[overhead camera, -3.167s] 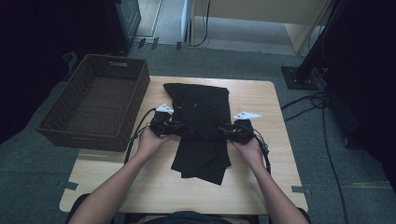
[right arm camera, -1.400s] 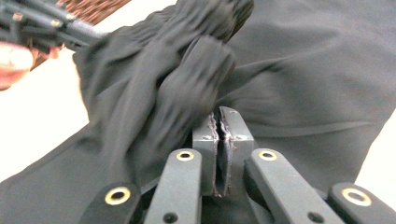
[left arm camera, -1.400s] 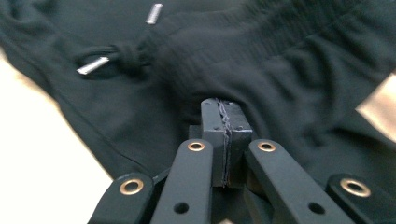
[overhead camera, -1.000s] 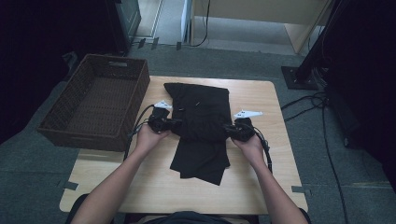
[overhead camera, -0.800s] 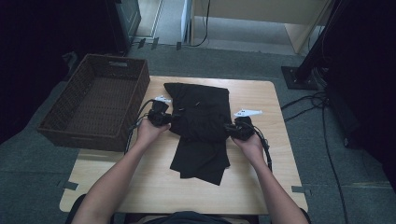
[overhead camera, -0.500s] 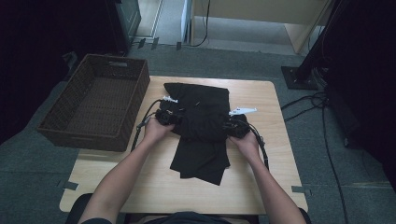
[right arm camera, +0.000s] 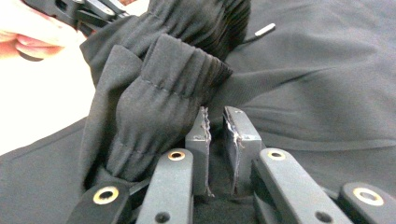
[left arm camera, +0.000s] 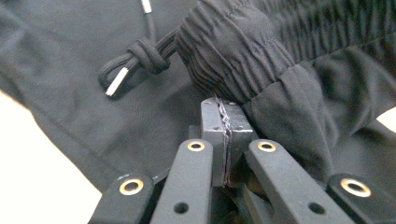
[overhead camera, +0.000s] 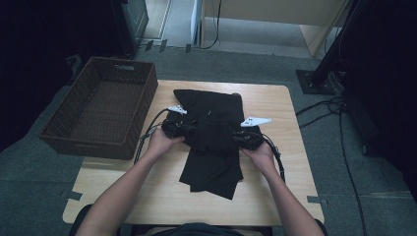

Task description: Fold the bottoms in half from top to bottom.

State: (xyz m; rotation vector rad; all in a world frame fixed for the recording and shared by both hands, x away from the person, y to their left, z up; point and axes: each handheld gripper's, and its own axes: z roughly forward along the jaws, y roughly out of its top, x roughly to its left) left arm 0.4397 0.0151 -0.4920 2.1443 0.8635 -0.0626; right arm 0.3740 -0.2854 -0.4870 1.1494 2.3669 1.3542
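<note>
The black garment (overhead camera: 211, 142), a pair of drawstring trousers lying partly folded, has its gathered elastic waistband (left arm camera: 233, 51) bunched just beyond the left gripper's pressed-together fingers (left arm camera: 215, 135) and heaped just left of the right gripper's slightly parted fingers (right arm camera: 200, 140), the knotted drawstring (left arm camera: 140, 53) lying beside it.

Left pads' grip (left arm camera: 224, 135) perhaps fabric-hidden
</note>
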